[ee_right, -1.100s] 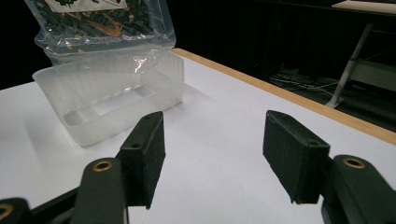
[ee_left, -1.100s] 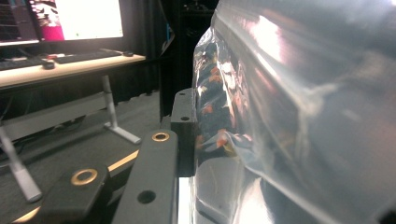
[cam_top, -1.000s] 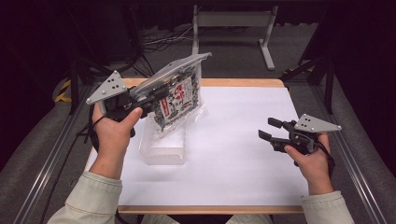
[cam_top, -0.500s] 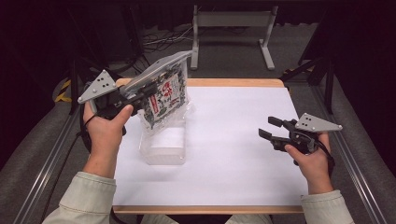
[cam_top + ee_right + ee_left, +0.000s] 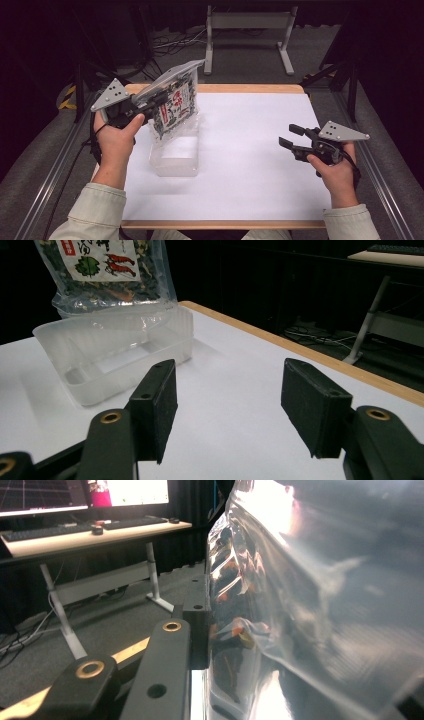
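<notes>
My left gripper (image 5: 159,98) is shut on a clear food bag (image 5: 172,107) with a printed label and holds it tilted, its bottom edge over the far end of a clear plastic tub (image 5: 175,156) on the white table (image 5: 250,165). From the left gripper view the shiny bag (image 5: 310,600) presses against the black jaw. In the right gripper view the bag (image 5: 102,270) hangs over the tub (image 5: 115,357). My right gripper (image 5: 291,136) hovers open at the table's right side, jaws pointing left, nothing between them (image 5: 227,405).
The table has a wooden rim (image 5: 220,88) at the far edge. Beyond it a metal desk frame (image 5: 247,30) and cables stand on the grey floor. Rails (image 5: 50,185) run along both table sides. A desk with monitors (image 5: 85,525) is behind.
My left gripper has moved the bag left and downward, toward the tub, tilting it more. The right gripper has stayed still.
</notes>
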A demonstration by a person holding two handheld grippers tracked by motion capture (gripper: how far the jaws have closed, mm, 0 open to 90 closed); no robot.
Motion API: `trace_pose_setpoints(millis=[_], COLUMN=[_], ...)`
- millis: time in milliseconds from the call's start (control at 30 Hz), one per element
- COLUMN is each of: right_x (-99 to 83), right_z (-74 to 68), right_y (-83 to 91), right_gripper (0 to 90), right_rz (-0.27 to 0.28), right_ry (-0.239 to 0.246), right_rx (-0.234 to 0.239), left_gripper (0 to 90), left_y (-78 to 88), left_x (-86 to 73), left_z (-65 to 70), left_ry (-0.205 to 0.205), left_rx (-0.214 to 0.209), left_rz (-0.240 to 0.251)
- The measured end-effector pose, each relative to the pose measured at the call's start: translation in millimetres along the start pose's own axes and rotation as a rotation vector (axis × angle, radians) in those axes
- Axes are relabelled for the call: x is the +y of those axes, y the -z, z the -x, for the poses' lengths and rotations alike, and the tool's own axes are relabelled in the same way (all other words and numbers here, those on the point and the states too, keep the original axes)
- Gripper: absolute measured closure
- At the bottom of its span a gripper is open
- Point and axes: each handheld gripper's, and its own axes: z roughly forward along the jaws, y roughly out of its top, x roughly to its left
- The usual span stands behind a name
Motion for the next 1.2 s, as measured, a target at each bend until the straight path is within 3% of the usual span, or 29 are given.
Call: trace_pose_setpoints(millis=[467, 1200], right_x=[-0.3, -0.7], right_z=[-0.4, -0.6], right_y=[-0.6, -0.9], right_gripper=[40.3, 40.1], right_rz=[0.0, 0.005], right_ry=[-0.004, -0.006], right_rx=[0.008, 0.018], left_gripper=[73.2, 73.0], left_y=[-4.8, -15.0], left_x=[-21.3, -45.2], left_z=[-6.3, -11.3], left_ry=[0.039, 0.059], left_rx=[0.008, 0.008], left_rz=[-0.036, -0.071])
